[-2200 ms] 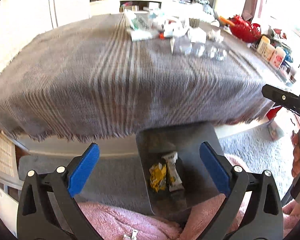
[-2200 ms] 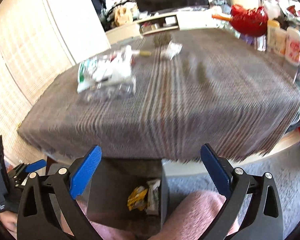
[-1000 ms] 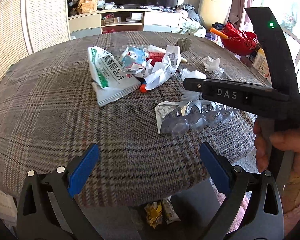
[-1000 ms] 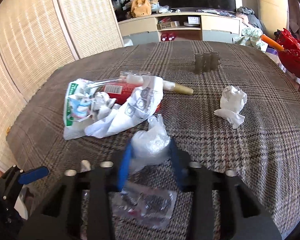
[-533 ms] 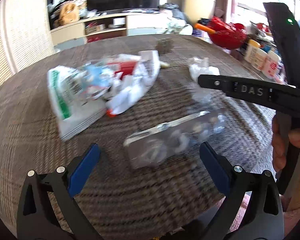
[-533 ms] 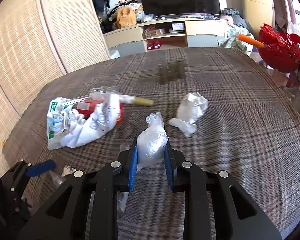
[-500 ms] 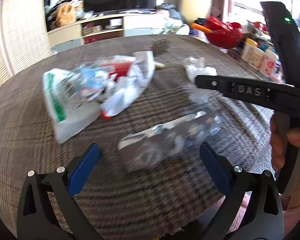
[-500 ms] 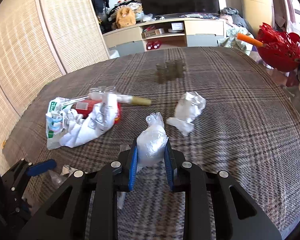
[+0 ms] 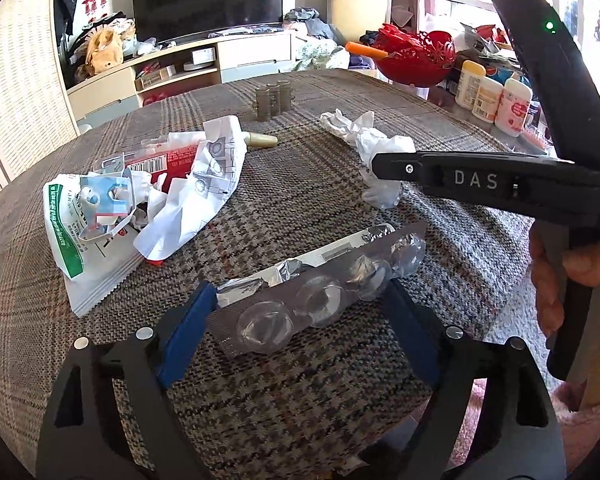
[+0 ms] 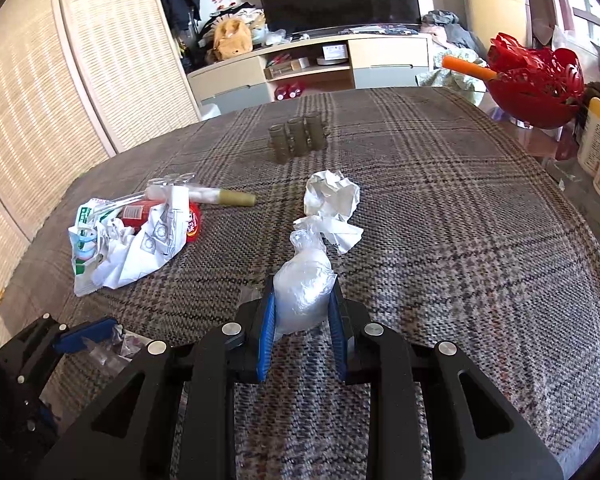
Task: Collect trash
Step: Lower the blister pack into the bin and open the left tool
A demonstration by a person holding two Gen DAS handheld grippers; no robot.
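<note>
My left gripper point(image 9: 298, 308) has its blue pads on both ends of a clear blister pack with foil backing point(image 9: 320, 288), which lies near the front edge of the plaid tablecloth point(image 9: 300, 380). My right gripper point(image 10: 302, 320) is shut on a clear crumpled plastic bag point(image 10: 304, 292), held just above the cloth. A crumpled white paper point(image 10: 332, 200) lies just beyond it. A pile of white wrappers and a red packet point(image 9: 140, 196) lies to the left. The right gripper's body point(image 9: 500, 184) crosses the left wrist view.
A set of small grey cylinders point(image 10: 298, 140) stands mid-table. A tan-tipped tube point(image 10: 228, 197) lies by the pile. A red basket point(image 10: 536, 80) and white bottles point(image 9: 496, 100) stand at the right. A TV unit point(image 10: 320, 64) is behind.
My left gripper has moved in and closed onto the blister pack. My right gripper keeps its hold on the plastic bag and has lifted it slightly.
</note>
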